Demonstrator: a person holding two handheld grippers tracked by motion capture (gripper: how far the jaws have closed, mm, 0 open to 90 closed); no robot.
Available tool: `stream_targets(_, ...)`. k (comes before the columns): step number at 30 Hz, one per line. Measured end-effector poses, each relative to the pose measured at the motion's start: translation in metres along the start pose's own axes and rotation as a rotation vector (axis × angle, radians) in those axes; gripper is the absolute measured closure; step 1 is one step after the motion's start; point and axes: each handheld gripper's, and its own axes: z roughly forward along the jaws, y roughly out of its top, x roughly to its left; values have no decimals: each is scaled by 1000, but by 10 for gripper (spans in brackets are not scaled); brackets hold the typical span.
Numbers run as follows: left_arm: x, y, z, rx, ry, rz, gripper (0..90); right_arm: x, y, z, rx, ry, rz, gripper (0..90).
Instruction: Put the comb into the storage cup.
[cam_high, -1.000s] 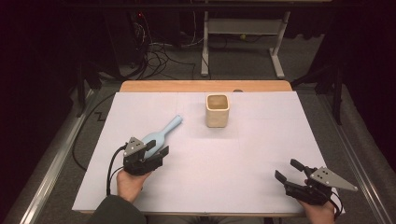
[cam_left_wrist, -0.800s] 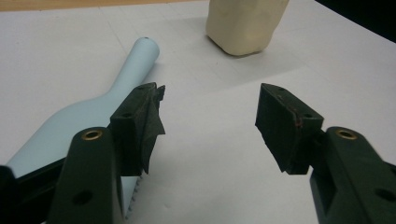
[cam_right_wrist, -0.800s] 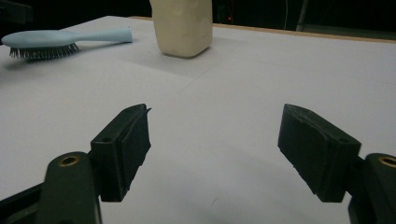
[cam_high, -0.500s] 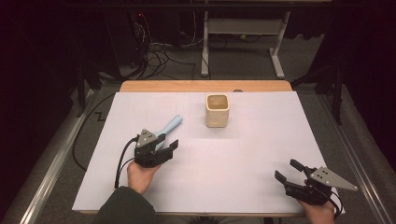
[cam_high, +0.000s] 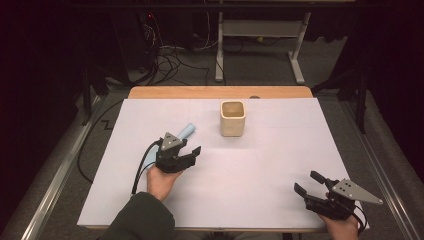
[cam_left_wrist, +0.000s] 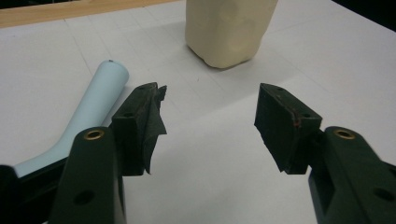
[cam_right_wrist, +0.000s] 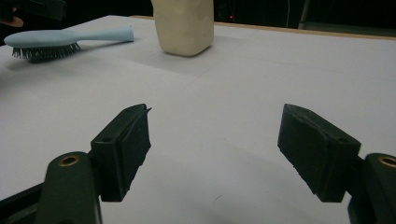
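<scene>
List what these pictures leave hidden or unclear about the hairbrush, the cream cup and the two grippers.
- Hairbrush: in the high view the left gripper covers its head; in the left gripper view a jaw hides the head, leaving the handle.
- Cream cup: its top is cut off by the upper edge in both gripper views; the high view is too dim to tell what it holds.
- Right gripper: its hand runs off the bottom edge of the high view.

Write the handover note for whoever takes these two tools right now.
Left tool: open, nothing between its pads, right beside the light blue hairbrush.
Right tool: open, nothing held, near the table's near right corner.
Hairbrush lies bristles down on the white table cover, handle pointing toward the cream cup, which stands upright.
Done: nothing gripped yet.
Left: probably grasp the brush and put it in the cup.
</scene>
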Motion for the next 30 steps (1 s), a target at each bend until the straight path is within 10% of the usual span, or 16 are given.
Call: stream_targets(30, 7, 41, 26, 97, 42, 18, 447, 2, 0, -1, 1, -6, -20, 269)
